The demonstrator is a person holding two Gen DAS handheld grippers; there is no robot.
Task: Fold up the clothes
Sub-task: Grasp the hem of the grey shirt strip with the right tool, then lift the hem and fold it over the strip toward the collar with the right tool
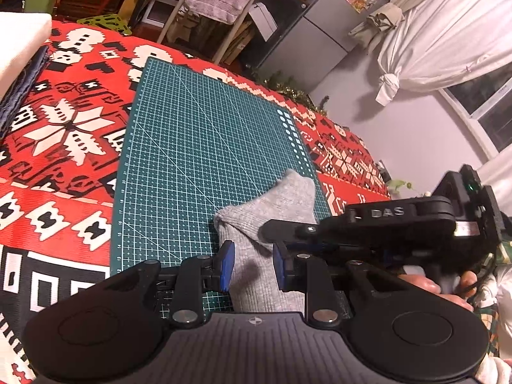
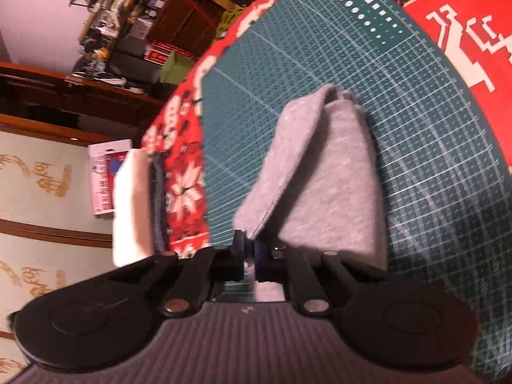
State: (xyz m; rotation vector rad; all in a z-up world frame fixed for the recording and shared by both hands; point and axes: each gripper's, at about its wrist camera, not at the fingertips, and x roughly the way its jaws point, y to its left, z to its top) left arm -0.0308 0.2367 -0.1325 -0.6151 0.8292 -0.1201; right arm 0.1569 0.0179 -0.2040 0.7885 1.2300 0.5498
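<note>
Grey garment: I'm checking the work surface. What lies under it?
The green cutting mat lies under the grey garment, over a red patterned cloth. Anything beneath the folds is hidden.

The left wrist camera sits low behind its own fingers [image 1: 228, 264], close over the near edge of the green cutting mat [image 1: 198, 147], and looks across it toward the fridge [image 1: 323, 22] and curtained window. The right wrist camera is rolled steeply sideways, equally close to the mat [image 2: 416, 121], facing the cluttered shelves [image 2: 134, 16]. Both views share the mat, the grey sock [image 1: 281, 198] [image 2: 320, 166] lying on it and the red patterned cloth [image 1: 64, 134] [image 2: 464, 41].
</note>
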